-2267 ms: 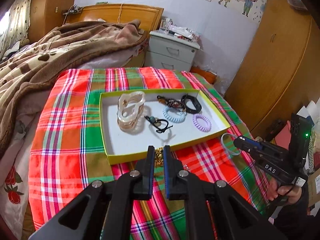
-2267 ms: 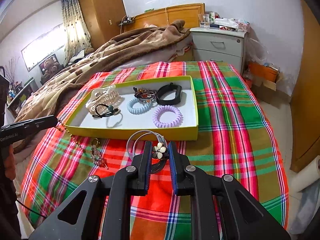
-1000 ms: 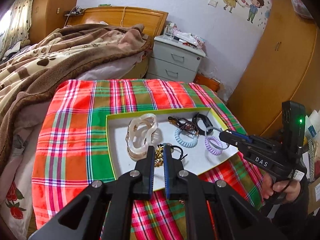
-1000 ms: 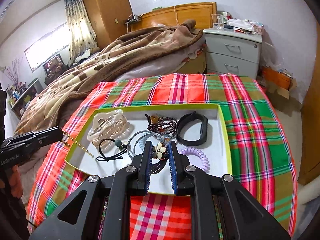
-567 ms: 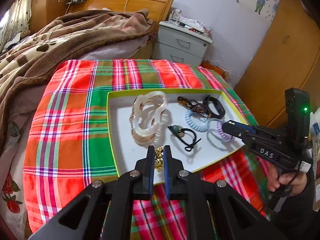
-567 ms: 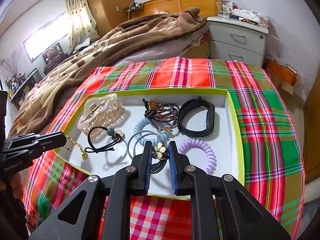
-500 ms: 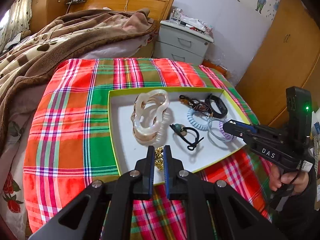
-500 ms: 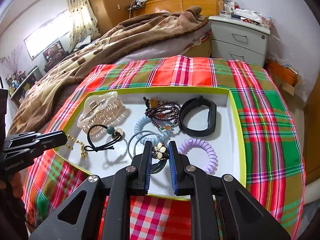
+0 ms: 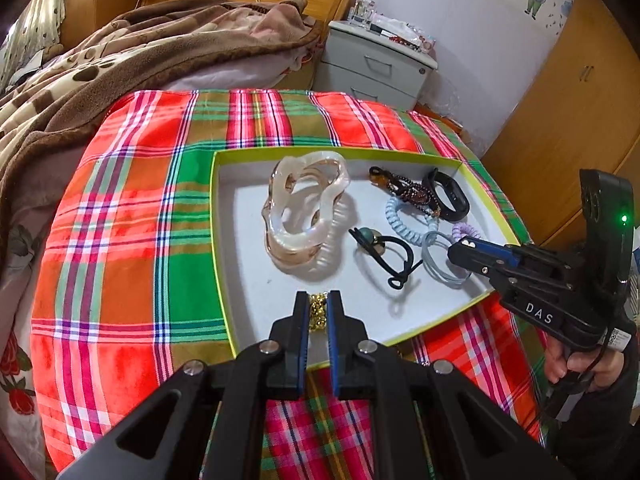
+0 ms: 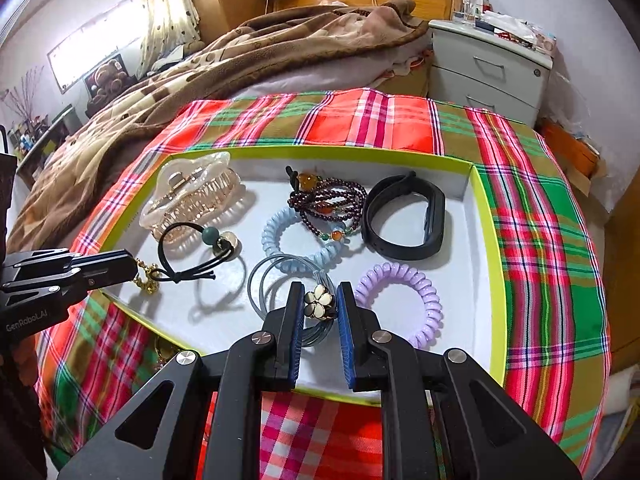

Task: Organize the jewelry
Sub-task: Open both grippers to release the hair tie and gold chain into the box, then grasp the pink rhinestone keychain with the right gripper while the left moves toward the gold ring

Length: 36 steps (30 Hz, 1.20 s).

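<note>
A white tray with a yellow-green rim [image 9: 218, 216] [image 10: 486, 240] sits on a plaid cloth. My left gripper [image 9: 318, 314] is shut on a gold chain [image 9: 318, 312] over the tray's near left corner; the chain also shows in the right wrist view [image 10: 146, 276]. My right gripper [image 10: 319, 306] is shut on a grey hair tie with a cream flower [image 10: 318, 300]; its loops [image 10: 272, 276] rest in the tray. The left wrist view shows the right gripper [image 9: 466, 250] over the tray's right side, and the right wrist view shows the left gripper [image 10: 128, 266].
In the tray lie a clear hair claw [image 10: 192, 196], a black tie with beads [image 10: 200, 248], a blue coil tie [image 10: 292, 236], a dark bead bracelet [image 10: 328, 204], a black band [image 10: 404, 216] and a purple coil tie [image 10: 404, 300]. A blanket-covered bed [image 9: 120, 48] and a nightstand [image 9: 376, 64] stand behind.
Both grippers have come forward and down from the cloth over the tray. The chain and the flower tie now hang inside it, the tie's loops touching the tray floor.
</note>
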Available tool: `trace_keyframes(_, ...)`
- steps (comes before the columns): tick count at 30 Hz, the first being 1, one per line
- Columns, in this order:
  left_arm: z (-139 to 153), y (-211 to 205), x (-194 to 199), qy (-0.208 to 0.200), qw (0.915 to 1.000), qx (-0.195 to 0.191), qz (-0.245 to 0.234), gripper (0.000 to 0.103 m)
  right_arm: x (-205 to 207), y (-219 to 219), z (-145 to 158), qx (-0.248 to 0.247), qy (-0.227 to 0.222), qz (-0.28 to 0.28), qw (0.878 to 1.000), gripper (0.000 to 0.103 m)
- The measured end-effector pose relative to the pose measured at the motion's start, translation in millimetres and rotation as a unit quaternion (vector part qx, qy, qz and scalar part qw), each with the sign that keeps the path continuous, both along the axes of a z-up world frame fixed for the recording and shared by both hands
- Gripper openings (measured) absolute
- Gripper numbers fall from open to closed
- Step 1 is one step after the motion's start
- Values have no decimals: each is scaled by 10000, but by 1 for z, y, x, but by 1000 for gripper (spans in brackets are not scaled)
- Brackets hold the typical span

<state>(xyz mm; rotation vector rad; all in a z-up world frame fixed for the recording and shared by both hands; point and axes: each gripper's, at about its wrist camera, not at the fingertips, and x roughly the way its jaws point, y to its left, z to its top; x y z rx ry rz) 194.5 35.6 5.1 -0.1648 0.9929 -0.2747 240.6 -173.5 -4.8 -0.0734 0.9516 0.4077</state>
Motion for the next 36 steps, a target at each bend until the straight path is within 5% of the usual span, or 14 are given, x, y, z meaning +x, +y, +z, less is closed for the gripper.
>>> trace_keyframes(13, 0, -1, 0, 28, 10000, -18, 7, 22, -3, -3, 3, -58, -68, -47, 9999, 18)
trace_keyframes(20, 4, -2, -4, -51, 10000, -65, -25, 27, -6, -5, 7, 61, -121, -56, 9999, 37)
trace_keyframes(36, 24, 3, -46, -348, 9993, -69, 115, 41, -54, 1, 27, 471, -344, 349, 9977, 37)
